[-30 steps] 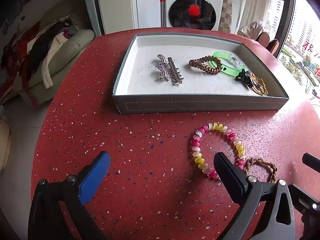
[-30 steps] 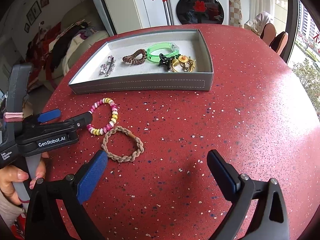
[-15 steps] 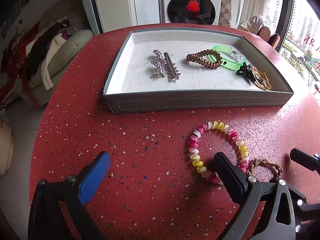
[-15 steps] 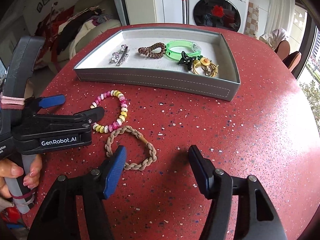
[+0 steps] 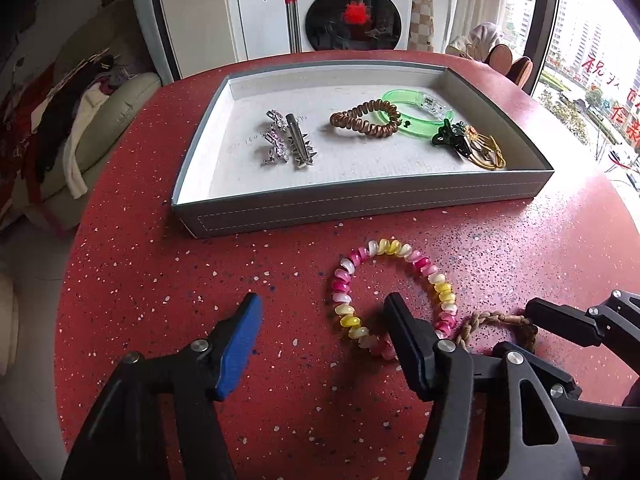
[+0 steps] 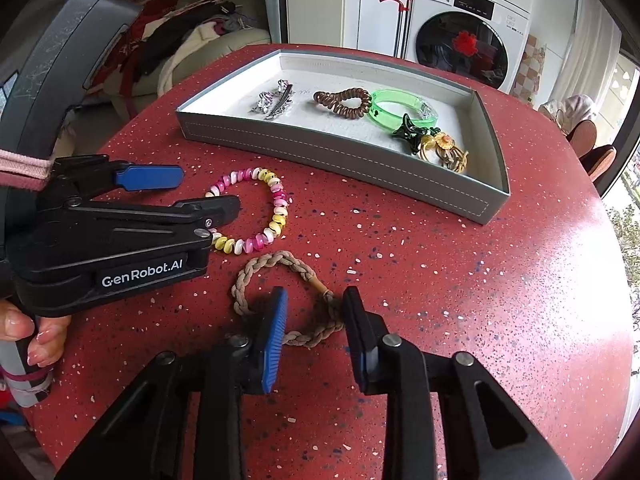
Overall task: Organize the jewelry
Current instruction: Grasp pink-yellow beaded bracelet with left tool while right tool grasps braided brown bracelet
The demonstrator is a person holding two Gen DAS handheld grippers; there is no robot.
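Note:
A pink, yellow and white coil bracelet (image 5: 394,294) (image 6: 256,210) lies on the red table in front of a grey tray (image 5: 360,204) (image 6: 340,156). A braided tan bracelet (image 6: 286,298) (image 5: 496,320) lies beside it. My left gripper (image 5: 322,310) is open; its right finger sits inside the coil bracelet's ring. It also shows in the right wrist view (image 6: 192,192). My right gripper (image 6: 316,300) is open, its fingers straddling the near right part of the braided bracelet, low over the table.
The tray holds silver hair clips (image 5: 286,142), a brown coil tie (image 5: 366,118), a green bangle (image 5: 416,114), a dark claw clip (image 5: 450,138) and a yellow flower tie (image 5: 484,150). A sofa with clothes (image 5: 80,128) stands at the left, a washing machine (image 5: 352,4) behind.
Both grippers moved forward and down and their jaws narrowed. The left finger now reaches into the coil bracelet; the right fingers now straddle the braided bracelet.

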